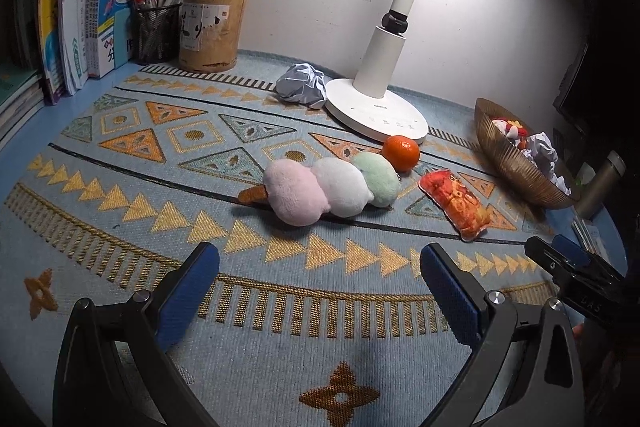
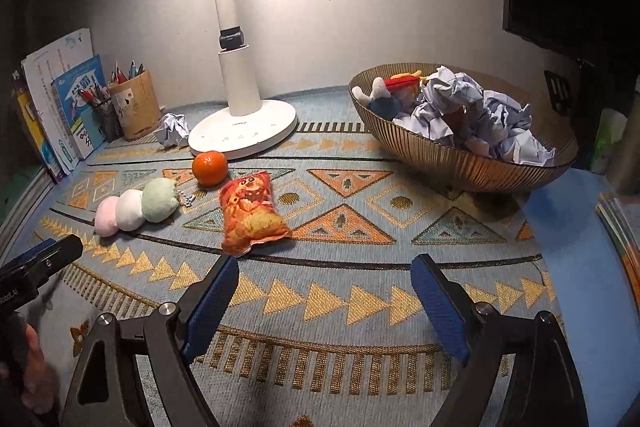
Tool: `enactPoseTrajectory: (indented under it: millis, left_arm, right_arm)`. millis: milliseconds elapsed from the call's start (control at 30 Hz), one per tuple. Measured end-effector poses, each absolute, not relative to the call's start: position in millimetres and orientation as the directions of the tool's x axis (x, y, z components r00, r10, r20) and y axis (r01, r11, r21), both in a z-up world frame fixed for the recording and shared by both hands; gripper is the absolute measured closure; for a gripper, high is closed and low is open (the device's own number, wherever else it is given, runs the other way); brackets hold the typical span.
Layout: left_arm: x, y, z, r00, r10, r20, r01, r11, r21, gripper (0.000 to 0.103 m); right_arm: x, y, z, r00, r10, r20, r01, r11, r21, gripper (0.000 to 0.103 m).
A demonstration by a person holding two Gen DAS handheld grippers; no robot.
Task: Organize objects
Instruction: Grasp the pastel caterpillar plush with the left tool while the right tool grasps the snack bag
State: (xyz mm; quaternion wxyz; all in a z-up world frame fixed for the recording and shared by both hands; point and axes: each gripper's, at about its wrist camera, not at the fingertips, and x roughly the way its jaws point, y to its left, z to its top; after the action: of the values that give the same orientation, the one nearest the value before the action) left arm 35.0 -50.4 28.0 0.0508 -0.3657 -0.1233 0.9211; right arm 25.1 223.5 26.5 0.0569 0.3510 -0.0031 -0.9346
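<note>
Plush (image 1: 324, 187), orange (image 1: 401, 153), packet (image 1: 456, 203) on mat.

Woven mat (image 1: 120, 211), fluffy plush skewer (image 1: 320, 187), ribbed bowl (image 2: 460, 163)

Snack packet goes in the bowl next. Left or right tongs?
Right, probably. The right tongs stand open and empty with the snack packet just ahead and the bowl on their side. The left tongs, also open, face the plush dango.

Right tool (image 2: 322, 301) gaping over mat (image 2: 360, 311), snack bag (image 2: 252, 217), bowl (image 2: 460, 159)
</note>
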Motion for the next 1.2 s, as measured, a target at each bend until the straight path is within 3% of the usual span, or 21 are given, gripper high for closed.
enactPoseTrajectory:
  millis: [67, 267, 333, 467, 533, 633, 733, 800, 967, 1100, 1200]
  left_arm:
    - [30.9, -47.0, 31.5, -0.713, 0.228, -0.663, -0.066, -0.963, -0.259, 0.002]
    - [-1.8, -22.7, 52.3, -0.693, 0.198, -0.694, -0.317, -0.947, 0.047, 0.002]
    - [-23.2, -21.4, 43.1, -0.651, 0.195, -0.734, -0.377, -0.922, 0.089, 0.002]
    - [-58.3, -28.1, 19.5, -0.555, 0.242, -0.796, -0.456, -0.889, 0.048, 0.004]
    - [-71.2, -35.3, 12.0, -0.490, 0.328, -0.807, -0.492, -0.869, -0.055, 0.007]
    - [-81.3, -44.8, 11.0, -0.450, 0.411, -0.793, -0.503, -0.850, -0.156, 0.009]
    - [-82.8, -38.7, 8.9, -0.449, 0.368, -0.814, -0.514, -0.852, -0.101, 0.014]
    - [-78.7, -30.4, 8.1, -0.461, 0.338, -0.821, -0.535, -0.844, -0.047, 0.023]
    - [-68.3, -19.0, 9.6, -0.480, 0.323, -0.815, -0.535, -0.844, -0.020, 0.042]
    - [-57.6, -21.6, 13.7, -0.515, 0.277, -0.811, -0.416, -0.908, -0.045, 0.049]
    - [-40.3, -26.5, 24.2, -0.580, 0.217, -0.785, -0.239, -0.967, -0.091, 0.049]
  right_arm:
    - [23.3, 223.1, 26.3, -0.741, -0.121, -0.661, 0.115, -0.992, 0.052, 0.016]
    - [-0.3, 210.1, 30.5, -0.667, -0.225, -0.710, 0.215, -0.971, 0.105, 0.018]
    - [-14.8, 202.1, 32.9, -0.640, -0.255, -0.725, 0.253, -0.961, 0.115, 0.018]
    - [-43.5, 191.3, 26.4, -0.600, -0.274, -0.752, 0.295, -0.949, 0.110, 0.023]
    - [-56.2, 188.0, 19.9, -0.570, -0.287, -0.770, 0.309, -0.943, 0.123, 0.030]
    - [-69.8, 182.6, 11.7, -0.536, -0.293, -0.791, 0.320, -0.938, 0.130, 0.032]
    - [-74.1, 175.3, 7.2, -0.516, -0.314, -0.797, 0.348, -0.927, 0.140, 0.032]
    - [-75.3, 167.2, 4.0, -0.522, -0.286, -0.803, 0.359, -0.928, 0.097, 0.035]
    - [-72.6, 151.5, 1.8, -0.549, -0.208, -0.809, 0.371, -0.929, -0.013, 0.061]
    - [-68.5, 159.1, 4.9, -0.539, -0.234, -0.809, 0.329, -0.943, 0.054, 0.068]
    - [-59.5, 175.5, 9.5, -0.526, -0.260, -0.810, 0.241, -0.959, 0.151, 0.070]
